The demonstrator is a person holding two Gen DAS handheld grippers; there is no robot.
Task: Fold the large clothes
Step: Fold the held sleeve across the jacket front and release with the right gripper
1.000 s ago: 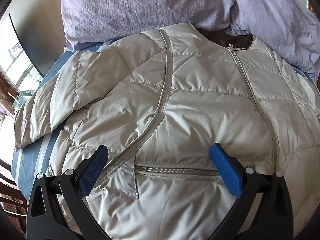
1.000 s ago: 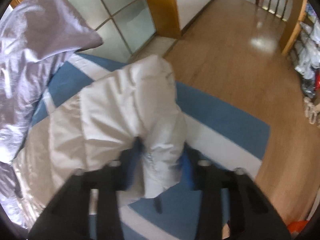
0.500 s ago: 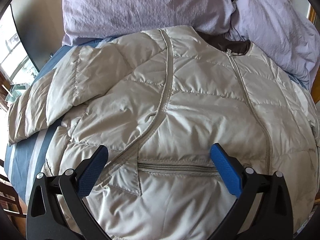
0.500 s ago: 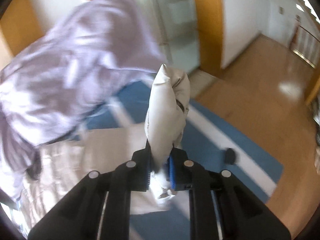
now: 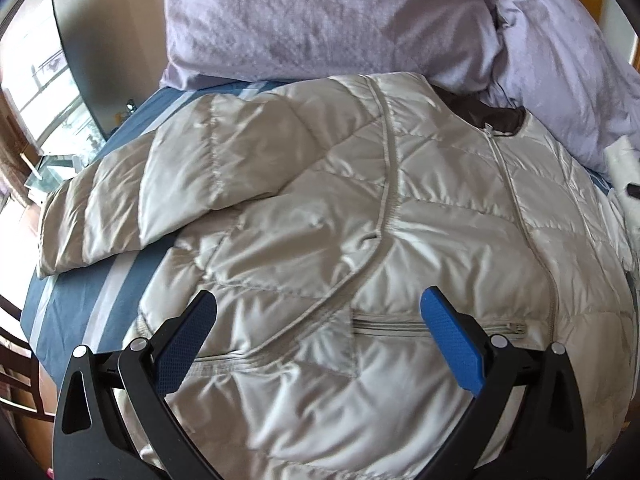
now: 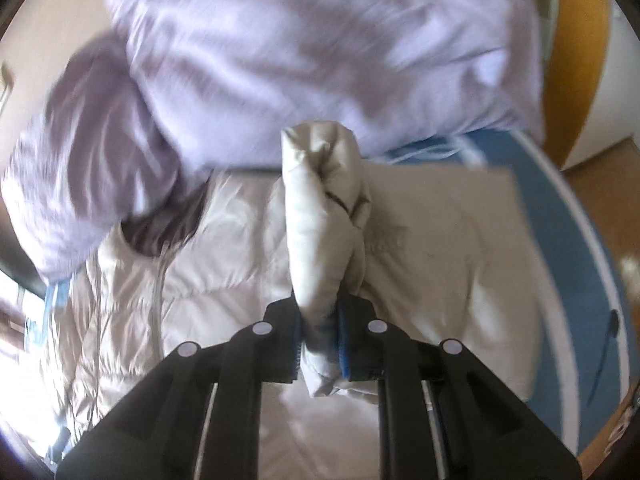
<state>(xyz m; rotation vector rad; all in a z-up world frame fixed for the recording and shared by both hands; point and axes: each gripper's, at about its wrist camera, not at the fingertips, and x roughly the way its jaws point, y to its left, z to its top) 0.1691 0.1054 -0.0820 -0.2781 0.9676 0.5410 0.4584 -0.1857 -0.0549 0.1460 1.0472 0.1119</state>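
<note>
A pale beige quilted puffer jacket point(image 5: 360, 216) lies front up on the bed, zipped, with a dark brown collar lining point(image 5: 492, 114) toward the pillows. Its left sleeve point(image 5: 132, 200) stretches out over the blue sheet. My left gripper point(image 5: 320, 320) hovers wide open above the jacket's lower front, near a pocket zip point(image 5: 436, 326), nothing between its blue pads. In the right wrist view my right gripper point(image 6: 320, 340) is shut on the end of the other sleeve point(image 6: 324, 216), held lifted above the jacket's body point(image 6: 192, 292).
Lilac pillows and a crumpled lilac duvet point(image 5: 340, 20) crowd the head of the bed behind the collar. The blue sheet with white stripes point(image 5: 80, 304) shows at the left. A wooden floor point(image 6: 608, 184) lies beyond the bed's right edge, a window point(image 5: 44, 92) at far left.
My right gripper has pinched fully onto the sleeve end, lifted it and swung it from the bed's edge over the jacket body, rolling as it went. My left gripper drifted slightly, still open.
</note>
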